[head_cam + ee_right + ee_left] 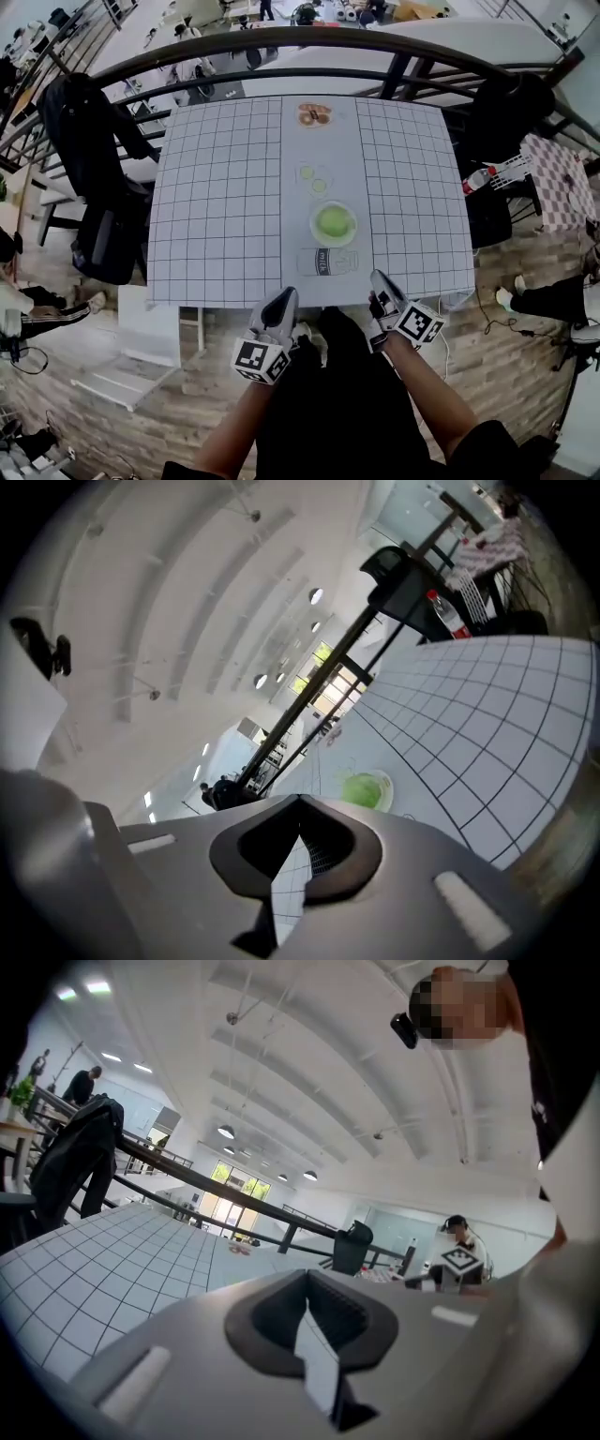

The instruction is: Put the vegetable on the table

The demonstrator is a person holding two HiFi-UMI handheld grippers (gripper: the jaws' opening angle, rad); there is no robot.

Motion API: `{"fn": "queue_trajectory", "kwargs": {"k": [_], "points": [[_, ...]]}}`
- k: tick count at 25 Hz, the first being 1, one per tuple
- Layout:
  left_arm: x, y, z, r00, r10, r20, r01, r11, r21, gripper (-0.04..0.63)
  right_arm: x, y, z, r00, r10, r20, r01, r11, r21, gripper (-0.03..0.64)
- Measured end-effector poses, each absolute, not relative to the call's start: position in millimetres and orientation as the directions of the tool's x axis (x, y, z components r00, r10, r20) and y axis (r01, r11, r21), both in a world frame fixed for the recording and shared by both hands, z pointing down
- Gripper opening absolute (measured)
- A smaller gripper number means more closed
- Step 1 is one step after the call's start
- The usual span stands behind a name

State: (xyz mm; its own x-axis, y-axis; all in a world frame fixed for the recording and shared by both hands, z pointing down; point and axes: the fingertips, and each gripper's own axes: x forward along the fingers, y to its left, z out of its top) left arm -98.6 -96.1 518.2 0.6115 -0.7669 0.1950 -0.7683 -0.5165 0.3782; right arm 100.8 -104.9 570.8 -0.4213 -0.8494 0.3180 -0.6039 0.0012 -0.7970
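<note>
The left gripper [284, 300] and right gripper [381, 281] are seen as pale grey tapering shells lined with dark ribbed pads [342, 1309], each fitted with a black-and-white marker cube [419, 322], and black clothing [347, 403] is worn, forearms left bare.

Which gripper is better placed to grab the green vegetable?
Right, probably: the right gripper sits nearer the vegetable, and its view shows it ahead; the left gripper aims elsewhere.

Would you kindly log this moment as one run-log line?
stage: before pickup | left gripper: shut, empty, near table edge | right gripper: shut, empty | green vegetable: on dish, untouched
</note>
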Motion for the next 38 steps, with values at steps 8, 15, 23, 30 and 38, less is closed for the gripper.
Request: {"fn": "queue_trajectory", "kwargs": {"k": [8,15,23,30,38], "points": [[-84,-74,504,0.635,-0.749,0.187,-0.749,-0.540,0.383,0.009,81,-70,508,-0.322,-0.898,0.300,-0.863,0.149,-0.482,-0.003],[-49,-50,456,0.606,-0.785,0.127,-0.785,-0.563,0.259,0.009,61,-42,461,-0.353,-0.911,0.215,-0.906,0.276,-0.320,-0.002],[-29,-42,412,0.549,-0.834,0.059,-0.831,-0.536,0.149,0.009,65,-27,394,-0.337,-0.941,0.031,-0.931,0.329,-0.156,-0.002],[-35,-37,393,0.496,-0.868,0.011,-0.865,-0.493,0.094,0.009,56,-24,382,-0.344,-0.939,0.002,-0.934,0.342,-0.102,-0.003],[-34,-28,396,0.537,-0.843,0.023,-0.842,-0.534,0.080,0.009,50,-19,388,-0.314,-0.949,0.023,-0.945,0.310,-0.101,-0.003]]}}
